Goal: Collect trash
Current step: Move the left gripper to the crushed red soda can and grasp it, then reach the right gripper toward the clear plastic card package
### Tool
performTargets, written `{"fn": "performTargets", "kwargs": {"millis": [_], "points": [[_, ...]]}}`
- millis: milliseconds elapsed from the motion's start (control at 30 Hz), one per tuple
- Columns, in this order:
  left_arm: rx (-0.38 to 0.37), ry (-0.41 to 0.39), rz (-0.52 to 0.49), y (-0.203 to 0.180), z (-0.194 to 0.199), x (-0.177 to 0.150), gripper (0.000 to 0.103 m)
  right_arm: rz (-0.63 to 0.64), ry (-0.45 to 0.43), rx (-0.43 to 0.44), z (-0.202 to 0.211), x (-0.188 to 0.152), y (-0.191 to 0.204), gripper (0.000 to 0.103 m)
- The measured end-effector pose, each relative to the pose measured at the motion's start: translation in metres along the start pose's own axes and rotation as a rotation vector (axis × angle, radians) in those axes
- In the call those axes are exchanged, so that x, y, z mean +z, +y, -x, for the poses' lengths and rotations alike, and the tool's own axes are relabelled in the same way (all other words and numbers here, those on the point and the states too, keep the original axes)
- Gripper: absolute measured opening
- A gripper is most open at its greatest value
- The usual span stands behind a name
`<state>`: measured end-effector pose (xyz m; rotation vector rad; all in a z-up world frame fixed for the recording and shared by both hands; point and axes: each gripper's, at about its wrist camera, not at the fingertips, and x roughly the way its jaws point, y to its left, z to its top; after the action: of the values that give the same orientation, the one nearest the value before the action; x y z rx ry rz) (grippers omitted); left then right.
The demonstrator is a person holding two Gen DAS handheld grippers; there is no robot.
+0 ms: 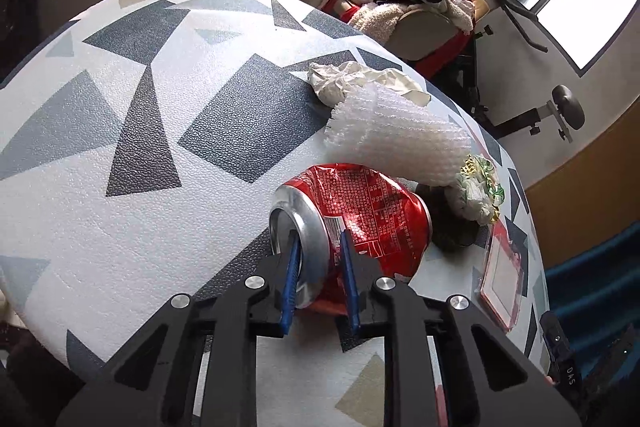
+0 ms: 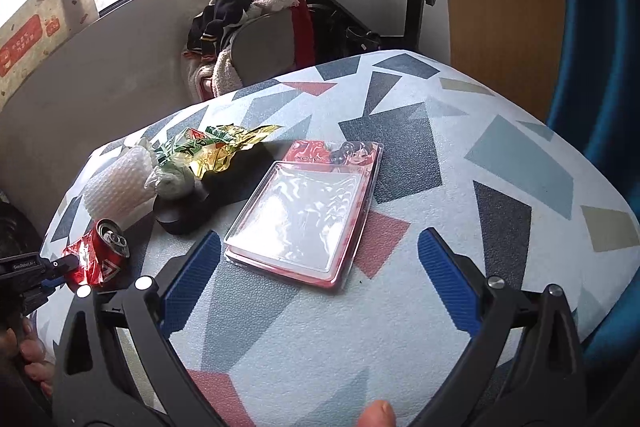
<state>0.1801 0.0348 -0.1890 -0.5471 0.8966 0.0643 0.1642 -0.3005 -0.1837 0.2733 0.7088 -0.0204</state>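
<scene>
Several pieces of trash lie on the round table with the white, grey and red geometric-patterned cover (image 2: 400, 327), largest first: the flat clear plastic blister pack on a red printed card (image 2: 304, 215), the white foam mesh sleeve (image 1: 396, 143), the crumpled white paper (image 1: 352, 79), the crushed red aluminium drink can (image 1: 360, 215), and the crinkled gold-and-green foil wrapper (image 2: 216, 147) resting on a small dark rounded object (image 2: 180, 219). The step in hand looks like picking up the can: the left gripper (image 1: 320, 283) has its blue pads pinched on the can's rim end, one finger inside the mouth and the other outside against the wall, the can lying on its side on the table near its edge. The next move, I judge, calls for lifting it without the thin dented wall slipping from the narrow pinch. The right gripper (image 2: 320, 287) hangs spread wide above the table, its jaws apart with nothing between them, just before the blister pack, likely its target. The foam sleeve and wrapper crowd close behind the can; nothing blocks a lift.
</scene>
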Motion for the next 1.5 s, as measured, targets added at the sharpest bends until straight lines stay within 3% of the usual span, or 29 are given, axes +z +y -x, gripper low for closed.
{"fn": "performTargets", "kwargs": {"millis": [233,367,467,700,933,967,1000,1033,1100,1167,1200,1233,1300,1500], "points": [[-0.01,-0.005,-0.016,0.003,0.001,-0.003,0.02,0.019,0.1,-0.072,-0.055,0.031,0.033,0.097],[-0.015,0.01,-0.017,0.003,0.0,-0.004,0.02,0.027,0.146,-0.215,-0.085,0.042,0.043,0.097],[-0.022,0.027,-0.011,0.003,0.0,-0.005,0.02,0.01,0.195,-0.271,-0.101,0.041,0.039,0.097],[-0.032,0.035,-0.021,0.004,-0.001,-0.005,0.021,0.063,0.185,-0.247,-0.106,0.038,0.044,0.097],[-0.044,0.058,-0.016,0.007,-0.007,-0.003,0.024,-0.001,0.211,-0.152,-0.106,0.039,0.03,0.094],[-0.05,0.055,-0.022,0.008,-0.008,-0.003,0.023,-0.001,0.209,-0.141,-0.103,0.039,0.029,0.083],[-0.058,0.05,-0.03,0.009,-0.007,-0.003,0.022,0.001,0.198,-0.127,-0.097,0.039,0.028,0.046],[-0.062,0.042,-0.042,0.009,-0.006,-0.004,0.022,-0.006,0.195,-0.099,-0.092,0.039,0.027,0.036],[-0.056,0.028,-0.071,0.01,-0.002,-0.007,0.022,0.015,0.203,-0.067,-0.085,0.037,0.028,0.035],[-0.061,0.022,-0.084,0.011,-0.001,-0.009,0.022,0.042,0.241,-0.033,-0.084,0.031,0.029,0.037],[-0.064,0.021,-0.086,0.012,-0.001,-0.009,0.022,0.03,0.247,-0.023,-0.083,0.029,0.029,0.051],[-0.066,0.022,-0.089,0.012,0.0,-0.009,0.022,0.02,0.242,-0.027,-0.081,0.028,0.029,0.078],[-0.064,0.023,-0.094,0.012,0.0,-0.009,0.022,0.012,0.192,-0.037,-0.073,0.029,0.033,0.096],[-0.059,0.022,-0.092,0.011,-0.001,-0.009,0.022,0.078,0.252,-0.082,-0.09,0.036,0.062,0.097]]}}
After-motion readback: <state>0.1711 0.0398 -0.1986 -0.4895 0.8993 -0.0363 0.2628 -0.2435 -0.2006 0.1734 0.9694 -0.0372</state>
